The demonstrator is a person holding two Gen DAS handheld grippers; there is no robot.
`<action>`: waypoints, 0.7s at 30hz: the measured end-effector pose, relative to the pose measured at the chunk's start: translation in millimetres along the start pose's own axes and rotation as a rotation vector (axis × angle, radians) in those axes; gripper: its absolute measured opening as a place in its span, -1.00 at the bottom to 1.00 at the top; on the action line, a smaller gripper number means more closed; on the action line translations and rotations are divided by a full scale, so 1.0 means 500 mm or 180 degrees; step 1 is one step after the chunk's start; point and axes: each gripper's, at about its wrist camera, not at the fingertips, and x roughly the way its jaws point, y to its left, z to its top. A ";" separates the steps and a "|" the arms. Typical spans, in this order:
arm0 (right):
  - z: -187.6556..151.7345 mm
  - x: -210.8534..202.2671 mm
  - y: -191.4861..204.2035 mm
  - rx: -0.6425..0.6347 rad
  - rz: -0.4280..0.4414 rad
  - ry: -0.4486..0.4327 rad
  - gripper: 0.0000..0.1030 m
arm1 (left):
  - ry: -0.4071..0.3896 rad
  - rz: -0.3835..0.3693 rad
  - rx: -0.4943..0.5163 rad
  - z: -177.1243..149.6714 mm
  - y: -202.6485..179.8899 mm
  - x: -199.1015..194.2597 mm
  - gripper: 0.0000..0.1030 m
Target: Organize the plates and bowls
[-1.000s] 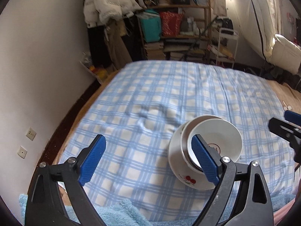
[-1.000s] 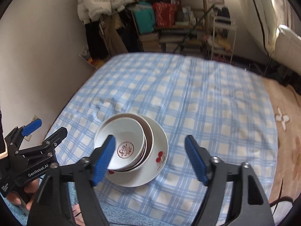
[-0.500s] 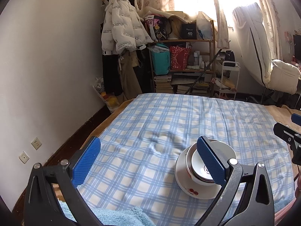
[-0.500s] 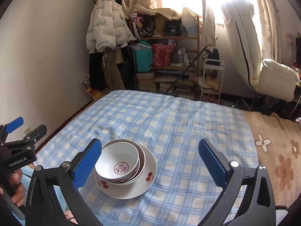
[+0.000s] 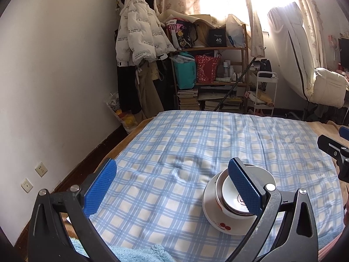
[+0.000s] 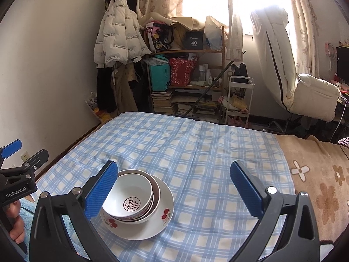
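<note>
Left-wrist view: left gripper (image 5: 172, 188) gapes empty, stacked bowls (image 5: 234, 200) on plate (image 5: 220, 222) behind its right pad; right-wrist view: right gripper (image 6: 174, 190) likewise wide, empty (jaws just widened), stack on checked sheet (image 6: 196, 148).

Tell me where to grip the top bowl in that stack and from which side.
Grip the top bowl by its rim, one finger inside, one outside, coming from above on its right side: it sits upright and nested in the larger bowl on the plate, so only the rim stands clear.
</note>
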 end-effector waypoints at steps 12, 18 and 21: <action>0.000 0.003 0.001 -0.0009 -0.0016 0.0005 1.00 | 0.0001 0.0109 0.0104 -0.002 -0.014 0.002 0.95; -0.002 0.009 -0.004 0.0006 -0.0032 0.0002 1.00 | 0.0005 0.0154 0.0105 -0.002 -0.013 0.002 0.95; -0.001 0.008 -0.005 0.0000 -0.0029 0.0001 1.00 | 0.0007 0.0188 0.0106 -0.002 -0.014 0.002 0.96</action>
